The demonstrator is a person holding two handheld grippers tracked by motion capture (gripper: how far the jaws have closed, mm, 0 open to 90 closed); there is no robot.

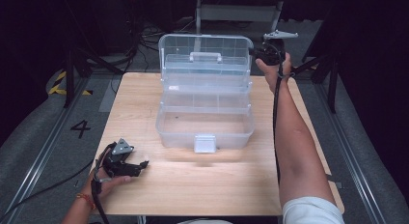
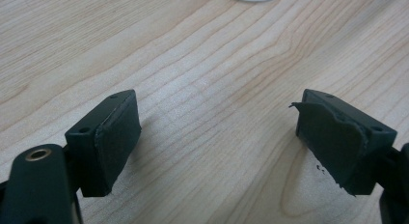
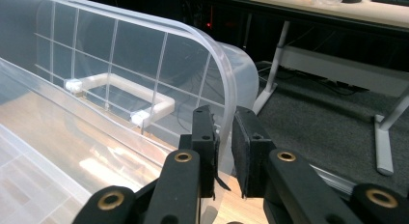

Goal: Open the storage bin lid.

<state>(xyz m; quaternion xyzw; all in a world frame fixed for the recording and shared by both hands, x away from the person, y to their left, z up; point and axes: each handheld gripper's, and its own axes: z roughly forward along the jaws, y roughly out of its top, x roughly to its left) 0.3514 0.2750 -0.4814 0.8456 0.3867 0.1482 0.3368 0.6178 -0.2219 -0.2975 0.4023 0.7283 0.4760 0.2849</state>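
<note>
A clear plastic toolbox [image 1: 205,122] stands open in the middle of the wooden table [image 1: 140,98], its lid [image 1: 206,50] raised upright at the back with a white handle [image 1: 205,56]. My right gripper [image 1: 258,52] is at the lid's upper right corner. In the right gripper view its jaws [image 3: 224,132] are pinched on the lid's rim [image 3: 212,55], with the handle [image 3: 120,96] seen through the lid. My left gripper [image 1: 142,165] rests near the table's front left corner. Its jaws [image 2: 217,137] stand wide open over bare wood with nothing between them.
The box's latch [image 1: 205,143] faces the front edge. Cables and a desk frame [image 1: 236,11] lie behind the table. Floor rails run along both sides, with a "4" mark [image 1: 80,128] at the left. Another desk [image 3: 337,11] stands beyond the lid.
</note>
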